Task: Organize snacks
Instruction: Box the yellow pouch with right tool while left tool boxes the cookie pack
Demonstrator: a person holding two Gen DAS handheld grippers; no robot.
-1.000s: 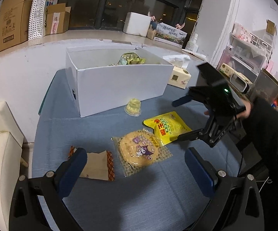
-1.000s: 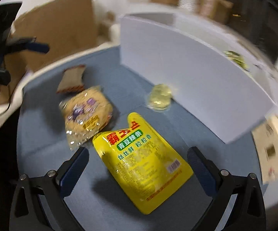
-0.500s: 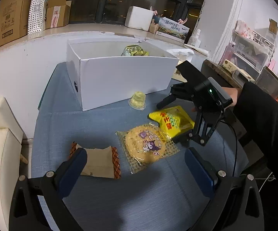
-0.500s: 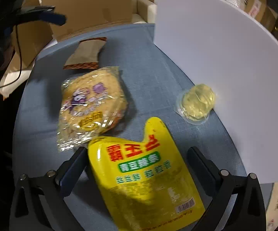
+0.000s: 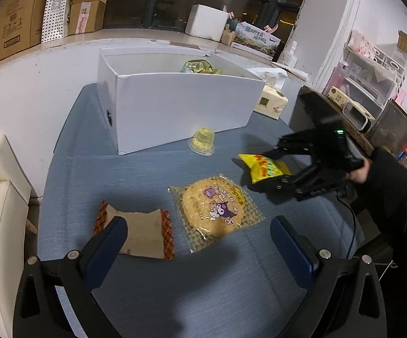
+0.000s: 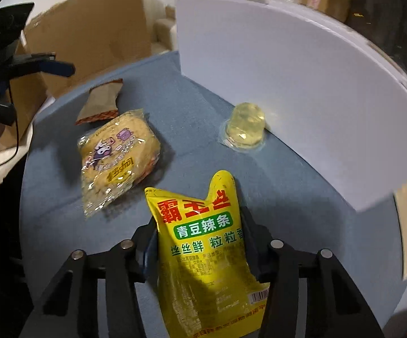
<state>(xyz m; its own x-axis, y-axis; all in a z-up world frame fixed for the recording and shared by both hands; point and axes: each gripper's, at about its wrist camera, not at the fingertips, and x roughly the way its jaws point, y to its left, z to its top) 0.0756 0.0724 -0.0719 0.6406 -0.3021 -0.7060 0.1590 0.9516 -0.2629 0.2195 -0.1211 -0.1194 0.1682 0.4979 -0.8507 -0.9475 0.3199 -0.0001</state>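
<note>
- My right gripper [image 6: 199,242], angled down, has just closed its fingers [image 6: 150,242] on the yellow plastic snack pouch [image 6: 203,242].
- My left gripper [image 5: 198,242] hovers over the blue cloth surface [image 5: 113,169], fingers apart, empty.
- Beyond, the white rectangular cardboard box [image 5: 175,107] holds a green-yellow packet [image 5: 199,66].

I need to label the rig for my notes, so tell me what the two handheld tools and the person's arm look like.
Both tools are black frames with silver screws and two fingers padded in dark blue. The left tool fills its own view's foreground. The right tool shows a small green light on its body and a thin black cable trailing below. The arm behind it wears a black sleeve.
</note>
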